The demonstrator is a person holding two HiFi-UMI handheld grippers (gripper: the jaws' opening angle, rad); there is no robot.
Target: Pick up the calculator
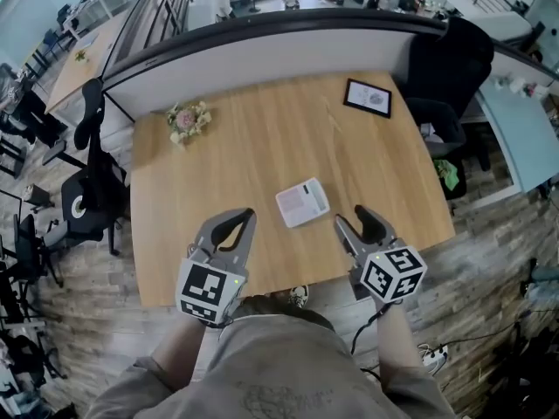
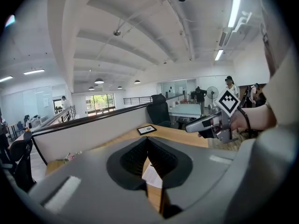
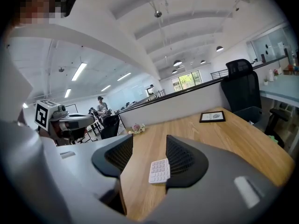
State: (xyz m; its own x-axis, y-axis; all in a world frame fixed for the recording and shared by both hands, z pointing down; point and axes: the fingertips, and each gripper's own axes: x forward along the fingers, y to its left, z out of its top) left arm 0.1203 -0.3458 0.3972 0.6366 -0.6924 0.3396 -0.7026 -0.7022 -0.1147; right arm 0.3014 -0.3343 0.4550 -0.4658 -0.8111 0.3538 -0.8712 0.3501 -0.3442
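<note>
The calculator (image 1: 302, 202), white and flat with pale keys, lies on the wooden table (image 1: 262, 147) near its front edge. It sits between my two grippers, touching neither. My left gripper (image 1: 249, 215) is to its left, fingertips together with nothing held. Through the narrow slit in the left gripper view (image 2: 148, 141), a sliver of the calculator (image 2: 152, 175) shows. My right gripper (image 1: 349, 216) stands open just right of the calculator. In the right gripper view (image 3: 149, 141), the calculator (image 3: 159, 170) lies ahead by the right finger.
A small bunch of flowers (image 1: 188, 120) lies at the table's far left, and a black-framed picture (image 1: 368, 97) at the far right. A curved partition (image 1: 288, 46) bounds the back. Black office chairs stand at the right (image 1: 454, 68) and left (image 1: 92, 182).
</note>
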